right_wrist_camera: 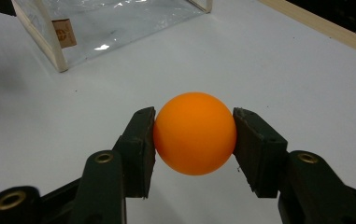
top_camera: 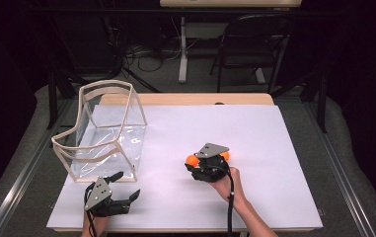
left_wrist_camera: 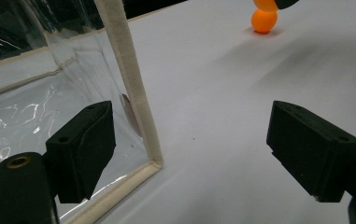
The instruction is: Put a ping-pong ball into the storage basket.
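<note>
A: Orange ball (right_wrist_camera: 195, 133), smooth and matte, pinched between the right gripper (right_wrist_camera: 194, 140) pads just above the white table sheet (top_camera: 254, 138).

B: Left gripper (left_wrist_camera: 189, 149) gapes wide, nothing in it, beside the clear bag's (top_camera: 104, 133) cream-trimmed corner.

A: A second orange ball (left_wrist_camera: 264, 20) sits beyond, partly cut off under the gripper body.
</note>
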`<act>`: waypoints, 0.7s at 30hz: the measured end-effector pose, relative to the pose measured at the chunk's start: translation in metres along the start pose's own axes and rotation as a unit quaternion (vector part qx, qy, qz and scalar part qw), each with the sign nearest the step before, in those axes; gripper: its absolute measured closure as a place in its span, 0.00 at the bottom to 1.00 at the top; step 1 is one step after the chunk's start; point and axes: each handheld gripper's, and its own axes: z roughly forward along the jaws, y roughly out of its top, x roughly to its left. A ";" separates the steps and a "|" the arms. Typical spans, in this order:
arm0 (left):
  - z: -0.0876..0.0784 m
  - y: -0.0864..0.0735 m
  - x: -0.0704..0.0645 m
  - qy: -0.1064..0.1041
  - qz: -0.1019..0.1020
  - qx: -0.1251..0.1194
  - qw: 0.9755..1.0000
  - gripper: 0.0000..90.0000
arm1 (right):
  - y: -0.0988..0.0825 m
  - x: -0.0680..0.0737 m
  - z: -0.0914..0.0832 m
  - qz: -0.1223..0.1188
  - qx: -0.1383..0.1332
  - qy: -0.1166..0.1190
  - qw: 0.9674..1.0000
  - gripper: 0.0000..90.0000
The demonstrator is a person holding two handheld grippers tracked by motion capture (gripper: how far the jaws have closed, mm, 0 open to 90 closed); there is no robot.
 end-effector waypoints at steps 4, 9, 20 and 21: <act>0.000 0.000 0.000 0.000 0.003 -0.001 1.000 0.17 | 0.004 -0.002 0.000 0.000 -0.003 0.001 1.000 0.56; 0.000 0.000 0.000 -0.001 0.002 0.000 1.000 0.17 | 0.008 -0.003 0.003 -0.003 -0.002 0.002 1.000 0.56; 0.000 0.000 0.000 0.000 0.002 -0.001 1.000 0.17 | 0.017 -0.005 0.004 -0.009 -0.005 0.002 1.000 0.56; 0.000 0.000 0.000 0.000 0.001 -0.001 1.000 0.17 | 0.018 -0.005 0.004 -0.010 -0.005 0.001 1.000 0.56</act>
